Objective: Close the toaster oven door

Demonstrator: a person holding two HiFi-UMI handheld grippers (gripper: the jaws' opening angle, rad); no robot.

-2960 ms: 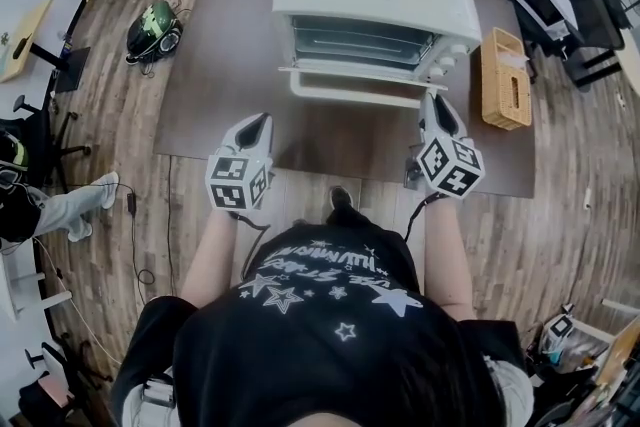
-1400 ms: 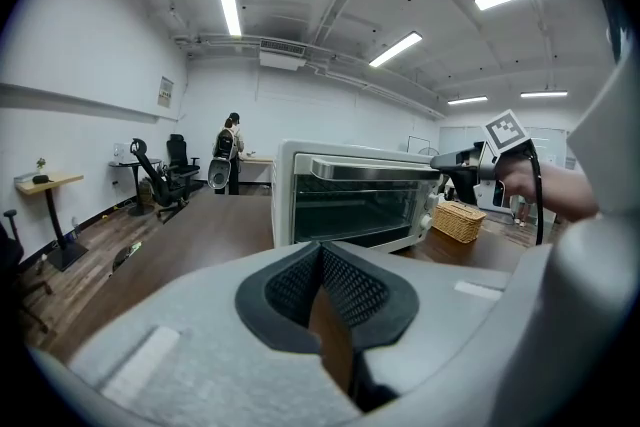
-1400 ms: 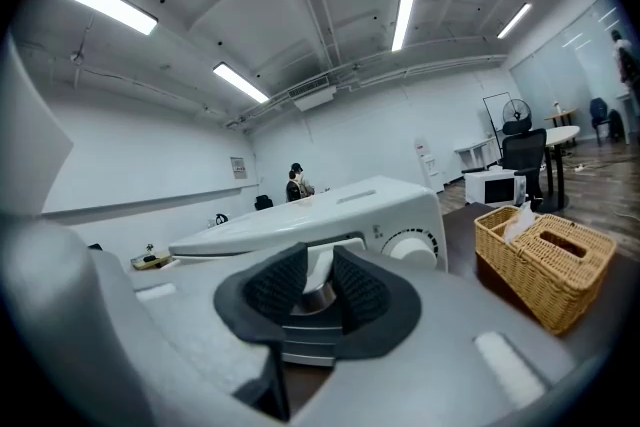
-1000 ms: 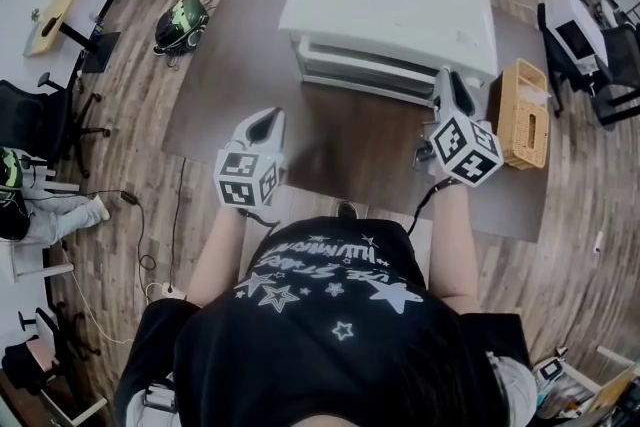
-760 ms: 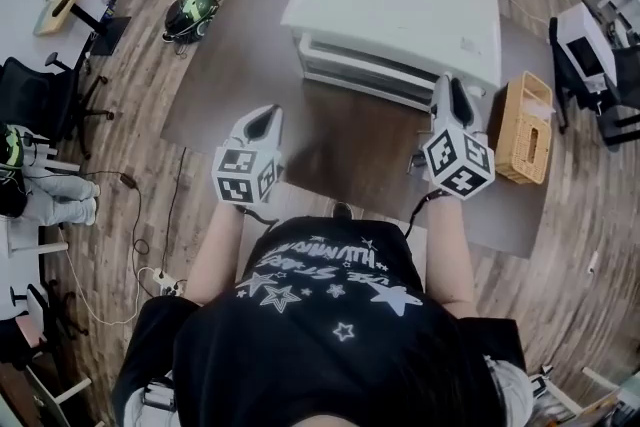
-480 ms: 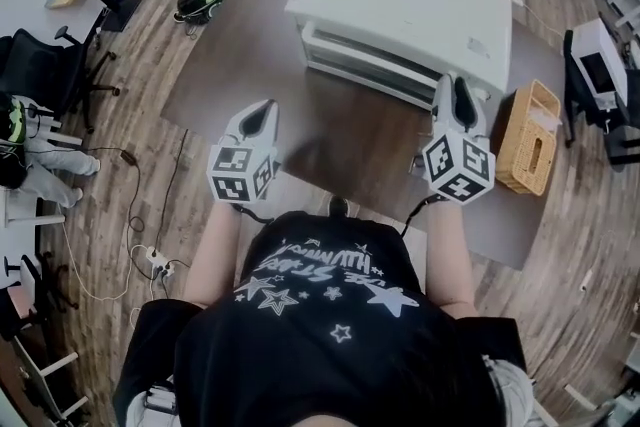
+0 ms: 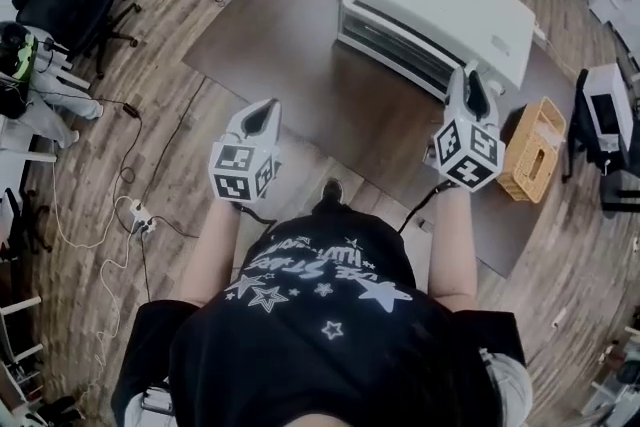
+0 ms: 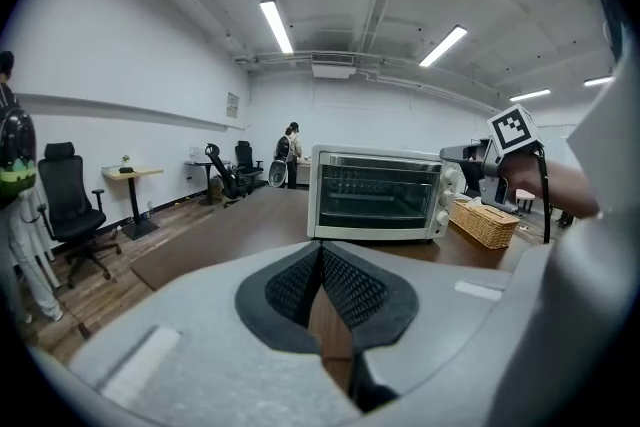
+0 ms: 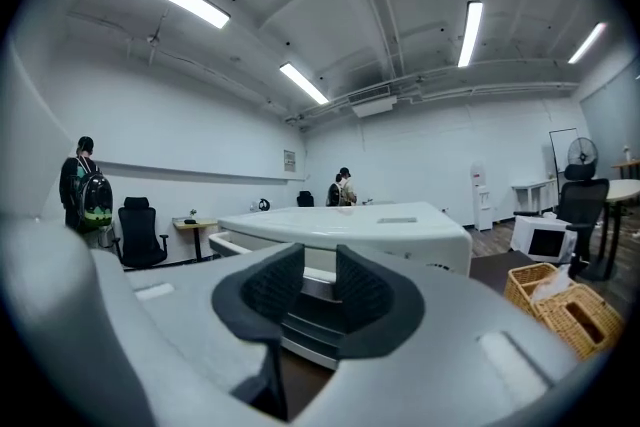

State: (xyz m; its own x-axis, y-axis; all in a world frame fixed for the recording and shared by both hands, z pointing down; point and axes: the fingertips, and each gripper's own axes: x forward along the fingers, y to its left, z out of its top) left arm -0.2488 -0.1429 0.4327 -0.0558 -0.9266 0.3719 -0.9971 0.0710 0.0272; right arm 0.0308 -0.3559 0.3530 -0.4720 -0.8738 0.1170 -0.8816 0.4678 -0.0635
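Released, jaws just opened wider, nothing between: right gripper [image 7: 468, 83], just beside the right front corner of toaster oven [image 7: 440, 0], the nearer one. Clenched empty, well apart from it: left gripper [image 7: 262, 112]. Upright and shut on the oven's front: toaster oven door [image 8: 375, 198], long axis across, ahead-left of right gripper. Versus three seconds back: then dropped flat open.

One toaster oven [image 7: 440, 5], one basket [image 7: 530, 147], two tools [image 7: 262, 112] [image 7: 468, 81] (one per hand)
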